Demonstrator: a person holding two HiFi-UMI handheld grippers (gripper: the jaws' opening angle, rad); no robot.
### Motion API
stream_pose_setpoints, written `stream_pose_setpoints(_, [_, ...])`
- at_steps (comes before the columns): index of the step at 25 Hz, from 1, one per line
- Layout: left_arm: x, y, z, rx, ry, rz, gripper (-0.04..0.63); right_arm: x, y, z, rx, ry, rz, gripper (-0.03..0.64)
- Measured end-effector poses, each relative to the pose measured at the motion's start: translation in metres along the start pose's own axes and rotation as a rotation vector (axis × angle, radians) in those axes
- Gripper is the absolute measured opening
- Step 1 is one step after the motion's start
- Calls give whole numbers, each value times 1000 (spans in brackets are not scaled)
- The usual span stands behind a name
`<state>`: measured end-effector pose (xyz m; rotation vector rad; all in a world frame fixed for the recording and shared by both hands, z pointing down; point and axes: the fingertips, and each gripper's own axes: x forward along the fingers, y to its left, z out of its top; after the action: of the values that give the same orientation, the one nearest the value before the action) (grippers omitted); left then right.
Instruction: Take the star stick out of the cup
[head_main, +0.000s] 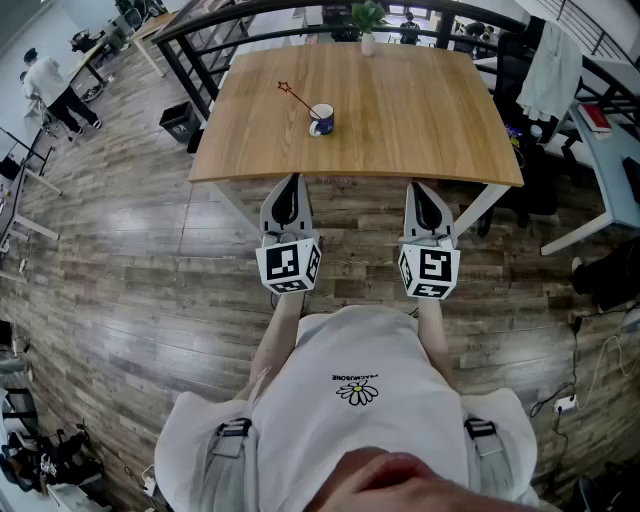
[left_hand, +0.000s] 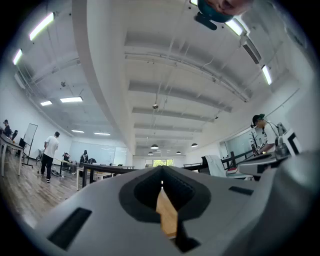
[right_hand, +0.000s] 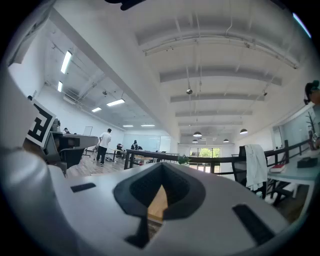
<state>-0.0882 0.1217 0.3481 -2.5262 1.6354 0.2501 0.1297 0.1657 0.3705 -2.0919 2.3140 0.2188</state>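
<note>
A blue-and-white cup (head_main: 321, 120) stands left of centre on the wooden table (head_main: 420, 110). A thin red star stick (head_main: 296, 97) leans out of it up and to the left, its star at the top end. My left gripper (head_main: 289, 186) and right gripper (head_main: 426, 190) hover side by side at the table's near edge, well short of the cup. Both are shut with nothing between the jaws. In the left gripper view the left gripper (left_hand: 161, 183) points level across the room, as does the right gripper (right_hand: 160, 176) in the right gripper view; neither view shows the cup.
A small potted plant (head_main: 368, 22) sits at the table's far edge. A black bin (head_main: 180, 121) stands on the floor left of the table. A chair draped with a white garment (head_main: 551, 68) and a desk (head_main: 612, 150) are at right. People stand far left (head_main: 48, 84).
</note>
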Motion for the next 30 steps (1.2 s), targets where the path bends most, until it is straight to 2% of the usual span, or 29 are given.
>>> stream_pose_setpoints(7, [3, 9, 8, 1, -8, 18, 17, 4, 7, 10, -4, -28, 27, 8])
stream_pose_setpoints(14, [13, 6, 3, 3, 1, 6, 17, 6, 19, 12, 26, -53, 94, 9])
stream_pose_setpoints(24, [16, 13, -13, -33, 31, 18, 17, 13, 41, -18, 56, 17, 169, 9])
stream_pose_setpoints(30, [44, 27, -25, -57, 16, 27, 17, 40, 49, -25, 51, 17, 219, 9])
